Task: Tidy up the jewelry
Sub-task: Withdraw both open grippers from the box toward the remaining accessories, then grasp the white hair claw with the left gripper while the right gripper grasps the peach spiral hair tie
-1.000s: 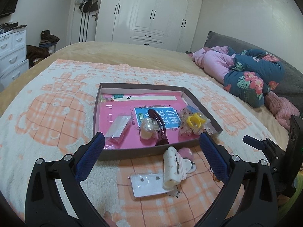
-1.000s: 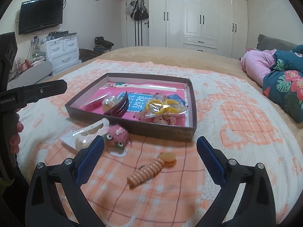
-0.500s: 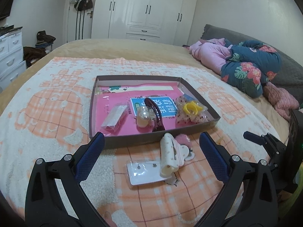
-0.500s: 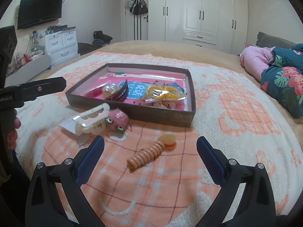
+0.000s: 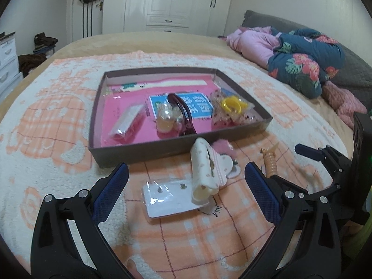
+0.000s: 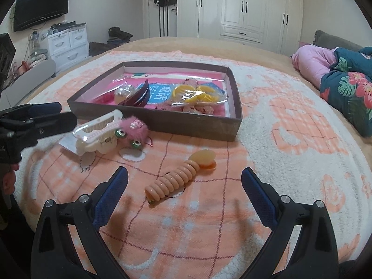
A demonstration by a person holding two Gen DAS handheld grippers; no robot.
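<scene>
A brown box (image 5: 139,148) (image 6: 204,130) with a pink floor lies on the bed and holds a dark hair clip (image 5: 183,111), a clear bauble (image 5: 164,119), yellow rings in a bag (image 5: 231,107) and a small packet (image 5: 126,122). In front of it lie an earring card (image 5: 167,197), a cream claw clip (image 5: 202,174) (image 6: 97,132), a pink fluffy clip (image 6: 133,130) and a peach ribbed clip (image 6: 176,179). My left gripper (image 5: 186,188) is open just above the card and cream clip. My right gripper (image 6: 183,190) is open just above the peach clip.
The bed has a white and orange blanket (image 6: 290,144). Pink and floral bedding (image 5: 302,55) is piled at the right. White drawers (image 6: 67,44) and a TV (image 6: 40,5) stand at the left, wardrobes (image 6: 244,7) behind.
Both grippers have moved lower and closer to the loose clips in front of the box. The objects have not moved. Both stay open.
</scene>
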